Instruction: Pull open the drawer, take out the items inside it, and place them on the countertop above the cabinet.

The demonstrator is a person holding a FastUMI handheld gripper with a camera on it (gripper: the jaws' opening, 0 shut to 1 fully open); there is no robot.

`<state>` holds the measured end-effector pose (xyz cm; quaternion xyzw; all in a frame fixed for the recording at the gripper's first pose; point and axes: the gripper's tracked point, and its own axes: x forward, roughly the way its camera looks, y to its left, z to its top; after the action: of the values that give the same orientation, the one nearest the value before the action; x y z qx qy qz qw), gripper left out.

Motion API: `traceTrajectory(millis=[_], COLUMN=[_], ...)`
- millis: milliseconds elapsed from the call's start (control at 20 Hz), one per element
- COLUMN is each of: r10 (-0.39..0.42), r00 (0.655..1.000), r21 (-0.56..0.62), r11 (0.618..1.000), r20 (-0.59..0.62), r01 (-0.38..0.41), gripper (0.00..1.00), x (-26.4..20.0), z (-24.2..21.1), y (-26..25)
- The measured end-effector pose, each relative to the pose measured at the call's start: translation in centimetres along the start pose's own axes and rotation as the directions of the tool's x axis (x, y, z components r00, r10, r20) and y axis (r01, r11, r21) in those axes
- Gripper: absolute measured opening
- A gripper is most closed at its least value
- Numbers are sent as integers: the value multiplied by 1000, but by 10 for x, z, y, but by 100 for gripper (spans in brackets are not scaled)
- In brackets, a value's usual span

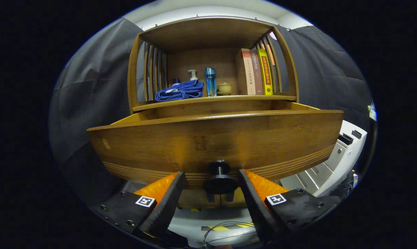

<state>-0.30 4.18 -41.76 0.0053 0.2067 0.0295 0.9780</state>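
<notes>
The drawer (215, 141) is being shown pulled out just ahead of the gripper (212, 178). Its black knob (220, 181) is being flanked by spread fingers (170, 197), none touching; nothing is being gripped.

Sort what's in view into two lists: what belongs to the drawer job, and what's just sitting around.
Job:
- drawer, pulled out
- black knob, between the open fingers, untouched
- gripper
- countertop above the drawer

Sitting around:
- blue cloth
- pump bottle
- blue bottle
- small cup
- books
- white unit beside the cabinet
</notes>
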Motion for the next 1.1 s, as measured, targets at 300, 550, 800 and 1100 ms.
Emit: traceTrajectory(millis=[300,550,800,1100], r10=[-4,-84,-29,-23], r00=[971,978,998,911], r21=[-58,-115,-151,-62], r11=[998,988,988,998], r20=[238,192,-48,-411], r01=[18,107,22,-3], gripper=[99,99,99,99], x=[-40,24,105,167], z=[131,234,223,109], y=[-15,-48,-27,-14])
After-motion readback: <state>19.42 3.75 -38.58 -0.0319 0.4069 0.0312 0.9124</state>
